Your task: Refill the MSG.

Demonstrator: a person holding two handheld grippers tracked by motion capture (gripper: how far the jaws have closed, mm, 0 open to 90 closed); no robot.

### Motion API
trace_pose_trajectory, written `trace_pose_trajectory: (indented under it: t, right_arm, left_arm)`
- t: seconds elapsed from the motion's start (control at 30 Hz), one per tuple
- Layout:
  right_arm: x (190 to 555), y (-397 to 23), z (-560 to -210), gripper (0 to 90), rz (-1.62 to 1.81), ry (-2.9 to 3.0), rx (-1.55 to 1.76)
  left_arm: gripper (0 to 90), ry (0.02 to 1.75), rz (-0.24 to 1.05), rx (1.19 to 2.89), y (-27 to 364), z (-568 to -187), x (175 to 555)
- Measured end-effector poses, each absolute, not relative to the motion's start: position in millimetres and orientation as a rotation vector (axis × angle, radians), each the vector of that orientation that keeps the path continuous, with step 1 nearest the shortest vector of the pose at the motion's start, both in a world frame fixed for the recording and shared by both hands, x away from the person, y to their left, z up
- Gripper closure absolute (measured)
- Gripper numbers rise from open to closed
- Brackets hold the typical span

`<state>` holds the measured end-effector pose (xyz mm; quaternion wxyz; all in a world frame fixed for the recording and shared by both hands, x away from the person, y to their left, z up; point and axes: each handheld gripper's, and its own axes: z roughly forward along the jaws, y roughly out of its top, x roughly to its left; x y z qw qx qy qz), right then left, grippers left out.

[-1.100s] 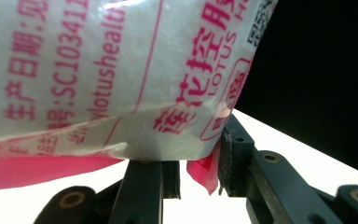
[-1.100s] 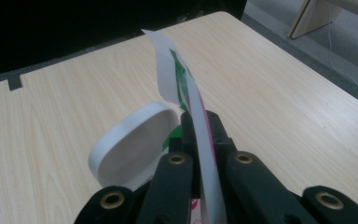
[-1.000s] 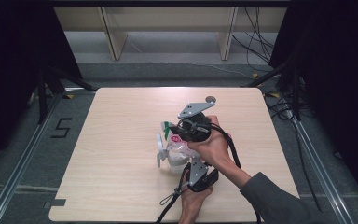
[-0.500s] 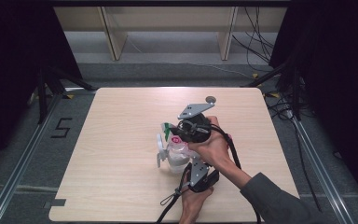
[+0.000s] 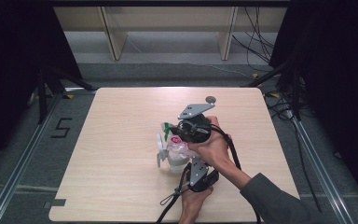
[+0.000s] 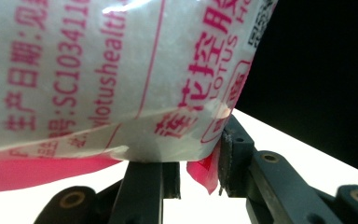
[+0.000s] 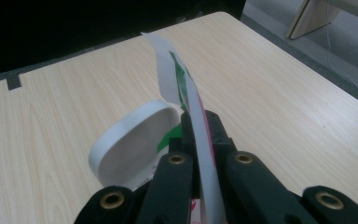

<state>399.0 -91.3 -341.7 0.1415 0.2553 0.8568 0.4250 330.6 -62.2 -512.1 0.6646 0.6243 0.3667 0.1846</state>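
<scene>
Bag stands upright between both tools: left tool clamps its bottom, right tool pinches the top

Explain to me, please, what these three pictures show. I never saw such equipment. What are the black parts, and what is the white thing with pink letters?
There is no robot here. A person sits at a wooden table and holds a hand tool with two black jaws in each hand.

The high view comes from a fixed camera above the table. The other two come from small cameras mounted on the tools, looking along their jaws.

The left gripper holds a white plastic bag with pink printing by its bottom edge. The right gripper is shut on the flat top strip of the same bag, which carries some green print. So both tools hold one bag between them, low over the table.

A white round tub-like thing lies beside the bag; I cannot tell what it is.
</scene>
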Motion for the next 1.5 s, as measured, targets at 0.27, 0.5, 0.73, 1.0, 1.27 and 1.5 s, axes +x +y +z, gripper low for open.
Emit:
trace_pose_trajectory:
  t: [0.27,0.5,0.73,1.0,1.27,1.5]
  right_arm:
    - [399.4,-89.1,-344.3,90.0,1.232,2.463,0.735]
    - [399.0,-89.0,-343.8,90.0,1.219,2.479,0.732]
    - [398.2,-89.1,-342.3,90.0,1.228,2.473,0.749]
    - [399.2,-87.1,-344.3,90.0,1.211,2.476,0.706]
    - [398.1,-86.7,-343.8,90.0,1.226,2.469,0.725]
    - [398.0,-88.0,-342.8,90.0,1.220,2.481,0.720]
  left_arm:
    - [72.5,0.832,0.417,1.408,-61.9,-512.1,331.4]
    - [72.5,0.827,0.411,1.407,-62.4,-511.8,331.8]
    - [72.6,0.825,0.415,1.407,-61.6,-511.0,332.0]
    - [72.6,0.826,0.410,1.413,-62.2,-512.0,332.3]
    - [72.7,0.828,0.413,1.406,-62.1,-511.5,332.3]
    - [72.7,0.826,0.415,1.407,-62.1,-511.6,332.6]
